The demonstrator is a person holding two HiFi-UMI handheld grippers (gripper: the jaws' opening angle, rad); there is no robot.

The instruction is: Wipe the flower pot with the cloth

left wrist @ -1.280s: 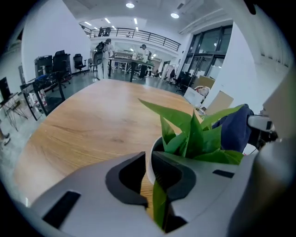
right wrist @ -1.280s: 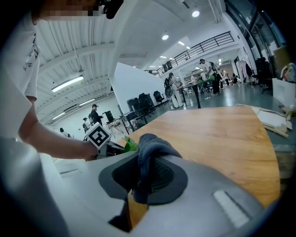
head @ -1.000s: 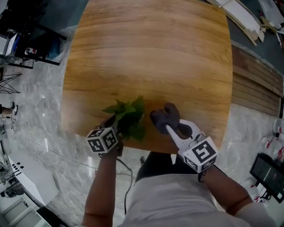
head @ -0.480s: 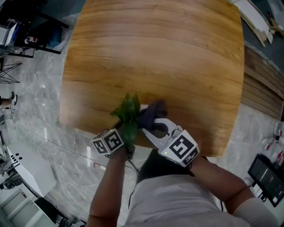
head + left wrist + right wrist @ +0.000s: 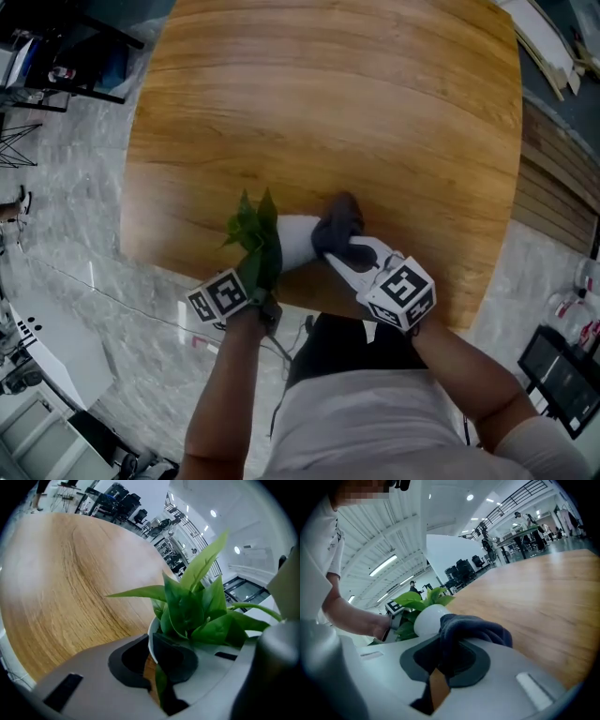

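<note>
Our left gripper point(image 5: 154, 663) pinched the rim of the flower pot point(image 5: 292, 240), likely light and slick, while our right gripper point(image 5: 440, 663) clamped the soft cloth point(image 5: 474, 630).

- One white flower pot point(image 5: 295, 240).
- One leafy green plant point(image 5: 253, 234) in it.
- One dark grey cloth point(image 5: 337, 228).
- Two claws: the left claw point(image 5: 267, 270) and the right claw point(image 5: 345, 255).
- One wooden counter point(image 5: 328, 112).

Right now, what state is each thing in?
flower pot, tipped sideways, held by its rim.
cloth, bunched up, pressed against the pot.
left gripper, jaws shut on the pot's rim.
right gripper, jaws shut on the cloth.
</note>
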